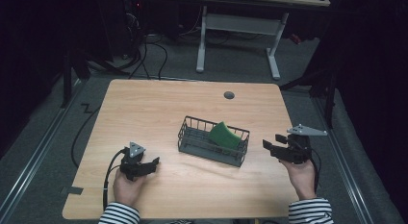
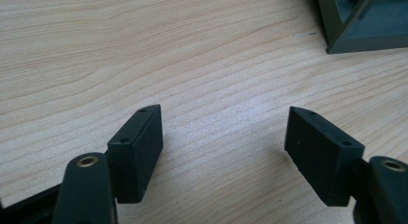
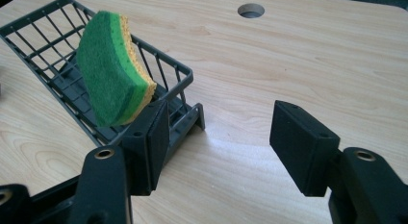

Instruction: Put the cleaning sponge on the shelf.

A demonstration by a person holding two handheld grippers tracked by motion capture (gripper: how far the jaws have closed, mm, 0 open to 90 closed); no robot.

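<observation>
My right fingers [image 3: 220,142] stood apart with nothing between them, only bare counter [image 3: 298,60] in the gap. My left fingers [image 2: 223,152] were likewise apart and empty, held low over the wood grain.

The wire basket [image 1: 192,142] sat near the middle of the counter, between my two hands. It held one green sponge [image 1: 223,135], which leaned tilted against the basket's end toward my right hand, its upper edge rising above the rim. My right fingers were just beside that end of the basket, clear of it in the high view.

The right gripper view gave detail that the high view lacked: the sponge [image 3: 113,70] had a dark green scouring face, a lighter green layer and a yellow body, and it stood propped on the basket rim [image 3: 43,15]. The near corner of the basket lay just behind my one finger [image 3: 151,142]. A round hole [image 3: 251,10] in the counter appeared beyond.

The left gripper view showed one lower corner of the basket [image 2: 356,41] at the upper right, well apart from my left fingers. The high view alone showed both my hands, my striped sleeves [image 1: 120,214], and a desk frame [image 1: 240,27] on the floor beyond the counter.
</observation>
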